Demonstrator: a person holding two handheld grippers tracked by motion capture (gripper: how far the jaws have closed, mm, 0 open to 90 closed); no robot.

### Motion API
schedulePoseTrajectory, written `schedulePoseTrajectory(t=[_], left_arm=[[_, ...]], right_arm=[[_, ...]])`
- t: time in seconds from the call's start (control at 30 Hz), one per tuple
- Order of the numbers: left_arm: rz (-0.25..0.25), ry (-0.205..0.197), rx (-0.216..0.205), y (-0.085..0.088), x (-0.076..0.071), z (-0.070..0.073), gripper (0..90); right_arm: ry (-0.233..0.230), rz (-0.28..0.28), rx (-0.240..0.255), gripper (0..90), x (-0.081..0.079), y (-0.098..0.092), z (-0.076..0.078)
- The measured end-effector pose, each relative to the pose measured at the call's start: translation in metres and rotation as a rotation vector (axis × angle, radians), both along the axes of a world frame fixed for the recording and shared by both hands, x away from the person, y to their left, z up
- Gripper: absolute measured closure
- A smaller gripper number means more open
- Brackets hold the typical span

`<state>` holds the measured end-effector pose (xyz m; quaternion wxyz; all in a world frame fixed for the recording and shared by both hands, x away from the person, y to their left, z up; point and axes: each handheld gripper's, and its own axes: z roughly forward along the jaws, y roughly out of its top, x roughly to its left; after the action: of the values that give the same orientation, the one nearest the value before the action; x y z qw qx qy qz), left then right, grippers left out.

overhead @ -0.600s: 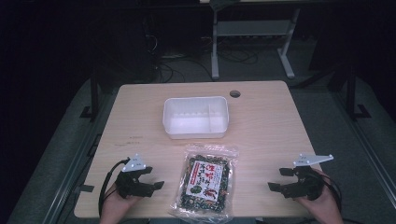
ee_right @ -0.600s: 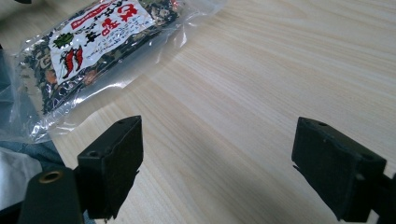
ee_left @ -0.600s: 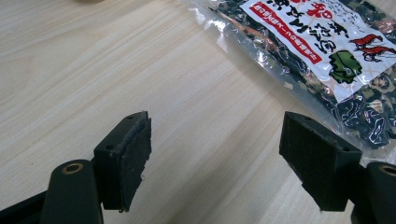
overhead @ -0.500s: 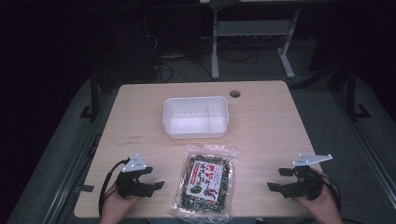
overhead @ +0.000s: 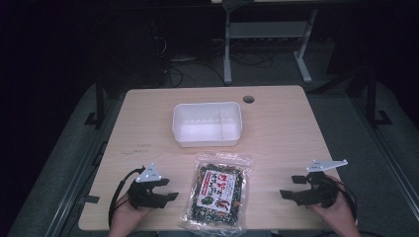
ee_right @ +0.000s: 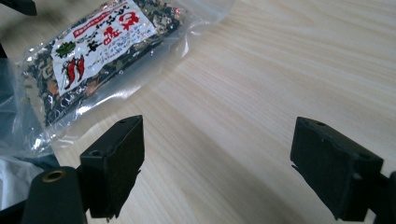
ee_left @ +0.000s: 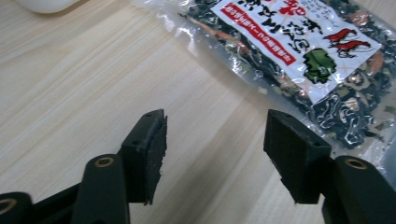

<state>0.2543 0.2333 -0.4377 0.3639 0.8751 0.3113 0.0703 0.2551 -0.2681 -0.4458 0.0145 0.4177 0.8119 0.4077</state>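
A clear packet of dark dried food with a white and red label [overhead: 217, 191] lies flat near the table's front edge, also seen in the left gripper view [ee_left: 299, 51] and the right gripper view [ee_right: 98, 51]. My left gripper [overhead: 168, 190] rests low to the packet's left, open, with nothing between its jaws [ee_left: 215, 161]. My right gripper [overhead: 291, 187] sits well right of the packet, open wide over bare wood [ee_right: 215, 168]. Behind the packet stands a white rectangular tub [overhead: 207, 123], which looks empty.
The wooden table [overhead: 281, 128] has a round cable hole [overhead: 248, 98] at the back right. Dark floor, cables and a grey desk frame [overhead: 267, 34] lie beyond the far edge. Bare wood stretches on both sides of the tub.
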Motion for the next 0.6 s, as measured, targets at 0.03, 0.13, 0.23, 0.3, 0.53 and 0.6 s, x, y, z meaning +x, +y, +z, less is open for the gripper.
schedulePoseTrajectory(t=[0.03, 0.13, 0.23, 0.3, 0.53, 0.6], left_arm=[[-0.017, 0.006, -0.003, -0.002, 0.0, 0.002, 43.3], [-0.045, 0.011, 0.009, -0.008, -0.001, 0.007, 50.1], [-0.069, 0.014, 0.026, -0.011, 0.001, 0.01, 58.6], [-0.086, 0.02, 0.022, -0.013, 0.004, 0.013, 64.2], [-0.135, 0.047, 0.036, -0.029, 0.013, 0.017, 76.6], [-0.142, 0.048, 0.041, -0.032, 0.014, 0.016, 79.7]], right_arm=[[-0.004, 0.0, -0.004, 17.0, 0.003, 0.002, 0.002], [-0.013, 0.0, 0.003, 17.4, 0.008, 0.005, 0.007], [-0.008, 0.001, 0.005, 18.8, 0.014, 0.008, 0.012], [-0.006, 0.0, 0.002, 19.3, 0.018, 0.01, 0.014], [0.004, -0.005, 0.015, 21.7, 0.037, 0.02, 0.021], [0.019, -0.002, 0.005, 22.1, 0.043, 0.025, 0.021]])
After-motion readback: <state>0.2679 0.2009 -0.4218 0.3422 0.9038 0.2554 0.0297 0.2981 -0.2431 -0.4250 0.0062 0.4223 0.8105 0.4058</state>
